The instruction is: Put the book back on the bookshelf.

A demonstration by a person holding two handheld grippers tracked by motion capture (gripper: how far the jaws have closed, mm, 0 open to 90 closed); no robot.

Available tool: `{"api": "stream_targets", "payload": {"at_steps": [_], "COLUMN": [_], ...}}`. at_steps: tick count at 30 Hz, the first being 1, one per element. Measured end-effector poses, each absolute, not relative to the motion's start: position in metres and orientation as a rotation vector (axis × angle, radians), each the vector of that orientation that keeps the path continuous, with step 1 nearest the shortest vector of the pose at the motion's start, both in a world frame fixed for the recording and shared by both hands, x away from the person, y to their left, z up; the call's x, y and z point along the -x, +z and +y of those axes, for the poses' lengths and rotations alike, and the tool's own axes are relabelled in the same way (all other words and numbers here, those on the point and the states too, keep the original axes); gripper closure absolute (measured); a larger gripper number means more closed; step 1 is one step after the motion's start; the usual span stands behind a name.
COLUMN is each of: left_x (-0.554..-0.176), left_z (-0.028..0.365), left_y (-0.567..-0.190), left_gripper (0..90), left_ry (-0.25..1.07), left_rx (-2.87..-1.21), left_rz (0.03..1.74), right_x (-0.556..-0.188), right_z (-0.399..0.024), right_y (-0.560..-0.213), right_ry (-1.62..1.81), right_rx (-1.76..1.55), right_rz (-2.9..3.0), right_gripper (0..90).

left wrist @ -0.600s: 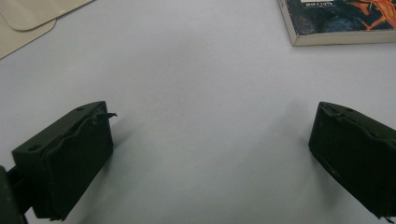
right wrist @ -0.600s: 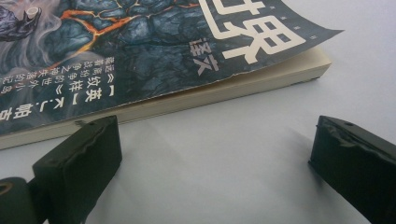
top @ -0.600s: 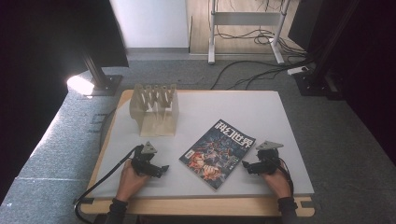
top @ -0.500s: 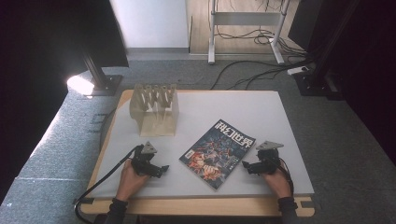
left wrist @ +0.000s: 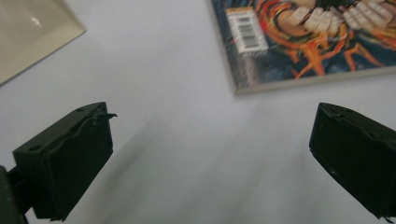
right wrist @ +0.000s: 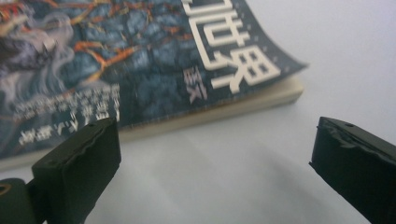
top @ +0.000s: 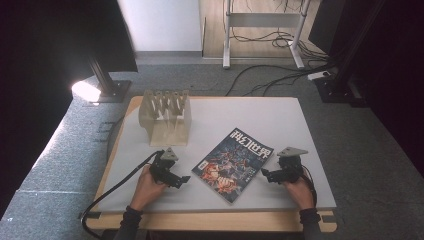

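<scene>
A magazine (top: 234, 164) with a dark blue and orange cover lies flat and askew near the table's front middle. My left gripper (top: 184, 179) rests on the table just left of it, jaws wide open with nothing between them; in the left gripper view (left wrist: 212, 161) the magazine's barcode corner (left wrist: 299, 42) lies a little ahead. My right gripper (top: 264, 174) rests just right of the magazine, also open and empty; in the right gripper view (right wrist: 215, 163) the magazine's thick edge (right wrist: 196, 116) and curled cover corner lie close ahead.
A pale slotted rack (top: 166, 116) stands at the table's back left. The white tabletop (top: 260, 115) has a wooden front edge (top: 215, 220). A cable (top: 112, 192) trails from the left gripper off the front left. Stands and cables lie on the floor behind.
</scene>
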State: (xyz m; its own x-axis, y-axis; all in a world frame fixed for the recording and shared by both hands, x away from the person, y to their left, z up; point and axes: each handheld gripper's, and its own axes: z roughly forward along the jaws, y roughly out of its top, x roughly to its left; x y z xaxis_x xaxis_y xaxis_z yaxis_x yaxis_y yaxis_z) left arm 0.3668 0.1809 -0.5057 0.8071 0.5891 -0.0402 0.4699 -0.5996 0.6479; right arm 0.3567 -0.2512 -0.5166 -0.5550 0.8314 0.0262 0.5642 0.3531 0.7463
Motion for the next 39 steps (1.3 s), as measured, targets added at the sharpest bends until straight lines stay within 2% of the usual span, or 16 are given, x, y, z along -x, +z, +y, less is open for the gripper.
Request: {"api": "stream_targets", "payload": {"at_steps": [11,23,27,39], "left_x": [-0.389,-0.396,-0.39,-0.363], "left_z": [0.133,0.11,0.107,0.111], "left_y": [-0.498,-0.519,-0.522,-0.522], "left_gripper": [0.0,0.0,0.0,0.0], "left_ry": [0.169,0.109,0.07,0.084], "left_rx": [-2.367,-2.404,-2.387,-2.392], "left_rz": [0.673,0.63,0.609,0.596], "right_x": [-0.386,-0.422,-0.422,-0.402], "right_z": [-0.234,-0.223,-0.223,-0.223], "right_y": [-0.508,-0.529,-0.531,-0.531], "right_ry": [1.028,1.026,1.05,1.057], "right_rx": [-1.176,-1.195,-1.2,-1.201], "right_rz": [2.298,2.363,2.367,2.382], "right_gripper": [0.0,0.0,0.0,0.0]}}
